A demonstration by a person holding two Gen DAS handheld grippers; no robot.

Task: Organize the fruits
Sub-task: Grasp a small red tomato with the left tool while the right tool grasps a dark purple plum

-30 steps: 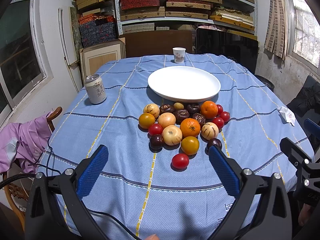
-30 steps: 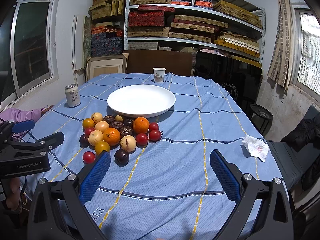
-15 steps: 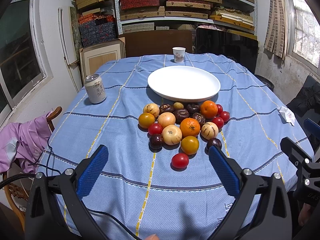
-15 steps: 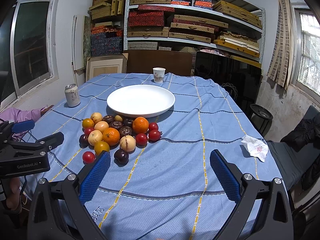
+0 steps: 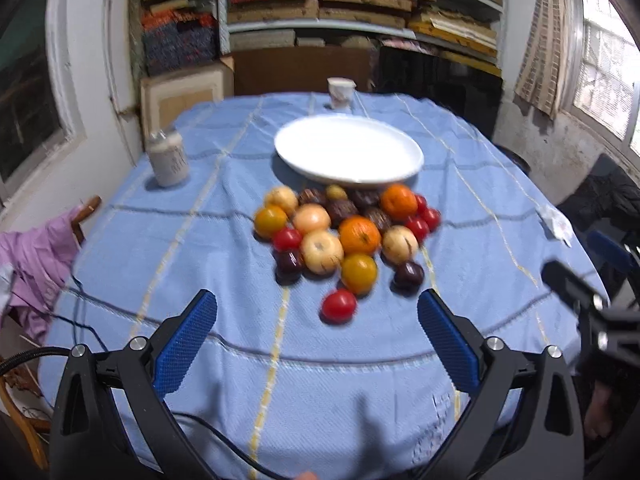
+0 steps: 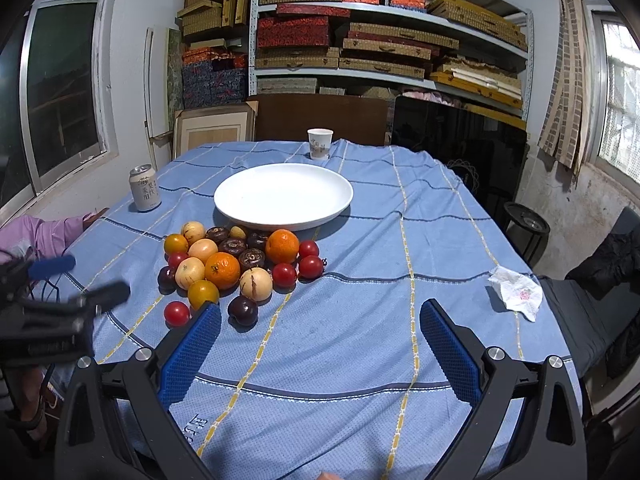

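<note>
Seventeen fruits lie clustered on the blue-clothed table (image 6: 400, 280), touching the near rim of one white plate (image 6: 283, 197): two oranges (image 6: 282, 246), two yellow tomatoes (image 6: 203, 294), five red tomatoes (image 6: 177, 313), three pale round fruits (image 6: 256, 284), two dark plums (image 6: 243, 311), three dark brown fruits (image 6: 233, 246); a small yellowish one (image 6: 237, 232) is hard to identify. One can (image 6: 145, 188) stands left, one paper cup (image 6: 320, 143) beyond the plate, one crumpled tissue (image 6: 516, 293) right. My left gripper (image 5: 316, 326) has its fingers wide, holding nothing, aimed at the nearest red tomato (image 5: 338, 306). My right gripper (image 6: 320, 326) is equally spread and empty.
</note>
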